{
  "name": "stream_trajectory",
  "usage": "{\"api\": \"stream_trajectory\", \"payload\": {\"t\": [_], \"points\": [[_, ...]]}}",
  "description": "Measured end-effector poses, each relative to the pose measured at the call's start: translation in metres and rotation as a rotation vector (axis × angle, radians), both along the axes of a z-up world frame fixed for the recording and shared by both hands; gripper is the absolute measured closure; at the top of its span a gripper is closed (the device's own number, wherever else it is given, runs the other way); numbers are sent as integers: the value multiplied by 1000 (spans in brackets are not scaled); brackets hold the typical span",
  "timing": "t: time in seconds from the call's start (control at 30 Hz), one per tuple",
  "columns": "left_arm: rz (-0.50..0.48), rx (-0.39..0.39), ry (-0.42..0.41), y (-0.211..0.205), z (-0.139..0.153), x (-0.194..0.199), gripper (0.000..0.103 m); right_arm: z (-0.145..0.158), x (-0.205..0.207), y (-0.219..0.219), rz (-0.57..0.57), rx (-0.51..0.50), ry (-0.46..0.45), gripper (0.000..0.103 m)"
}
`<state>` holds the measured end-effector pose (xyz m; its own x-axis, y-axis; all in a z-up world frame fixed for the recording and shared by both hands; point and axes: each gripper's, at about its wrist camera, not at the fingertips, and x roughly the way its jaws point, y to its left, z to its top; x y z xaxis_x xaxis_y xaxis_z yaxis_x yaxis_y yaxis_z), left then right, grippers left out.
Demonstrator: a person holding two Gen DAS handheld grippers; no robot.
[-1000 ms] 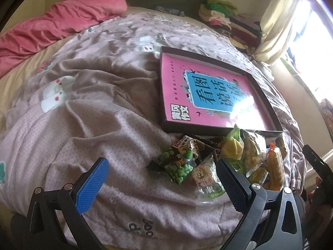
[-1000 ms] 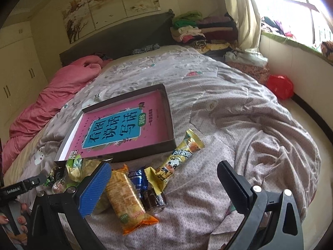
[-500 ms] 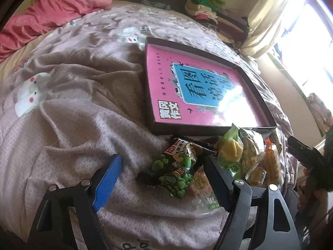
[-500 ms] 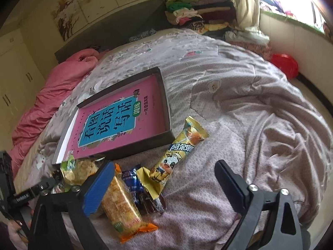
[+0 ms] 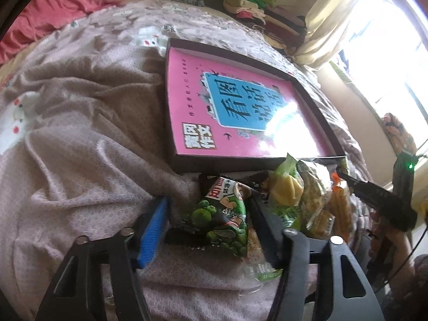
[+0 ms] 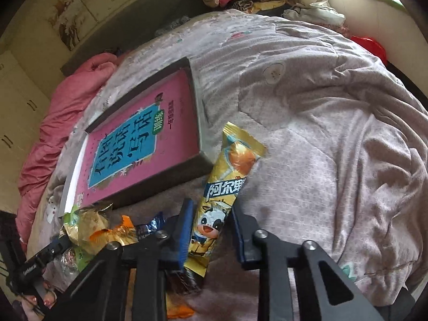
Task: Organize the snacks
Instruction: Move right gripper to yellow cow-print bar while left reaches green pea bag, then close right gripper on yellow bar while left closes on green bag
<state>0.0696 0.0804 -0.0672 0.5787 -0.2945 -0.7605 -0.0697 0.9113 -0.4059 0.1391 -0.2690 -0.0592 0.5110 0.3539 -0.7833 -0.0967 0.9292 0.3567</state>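
Your left tongs [image 5: 207, 219] are closing around the green pea packet [image 5: 222, 214], which lies between the two fingers; the blue pad [image 5: 152, 230] on one side stands a little off the packet's dark edge, and the other finger sits against it, so you have it straddled but not yet pinched. Your right tongs [image 6: 211, 230] are closing too, with the long yellow milk-candy stick [image 6: 224, 187] between them, and both fingers look pressed to its lower part. You took each one at its near end because those ends poke out of the heap toward you, free of the neighbours.

The heap itself, a yellow bag [image 5: 286, 192], an orange wafer pack [image 6: 115, 232] and a small blue wrapper [image 6: 149, 224], sits between the two tongs on the bed [image 5: 80, 133], right against the near wall of the flat box [image 5: 214, 164].

Just ahead of both tongs stands that wall, the one edge to mind: I judge each snack must lift over it before it goes in. Inside the box lies only a pink book [image 5: 240, 112], flat and bare on top, so there is room to set things down. Beyond the right tongs' outer side the quilt lies open and rumpled; outside the left tongs likewise. The tight spot is the gap between your two tongs, where the loose bags crowd
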Motion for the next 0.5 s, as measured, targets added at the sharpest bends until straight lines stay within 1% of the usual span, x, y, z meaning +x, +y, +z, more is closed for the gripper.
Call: {"api": "stream_trajectory", "payload": {"t": [0.07,0.17,0.27,0.4,0.43,0.47,0.5], "points": [[-2,-27,9,2,-2,2,48,2,-6,-7,-7,5,-17,79],[-9,-31,-1,2,-2,0,51,7,-12,-14,-27,-4,-42,82],[-9,-47,-8,3,-1,-2,52,19,-18,-20,-45,-17,-85,83],[-6,-42,-25,5,4,-7,53,33,-22,-22,-44,-7,-132,84],[-2,-38,-32,5,7,-10,53,35,-23,-22,-41,0,-139,86],[3,-34,-42,6,10,-12,53,36,-23,-22,-39,5,-143,90],[10,-35,-54,8,14,-15,53,38,-24,-22,-36,7,-144,90]]}}
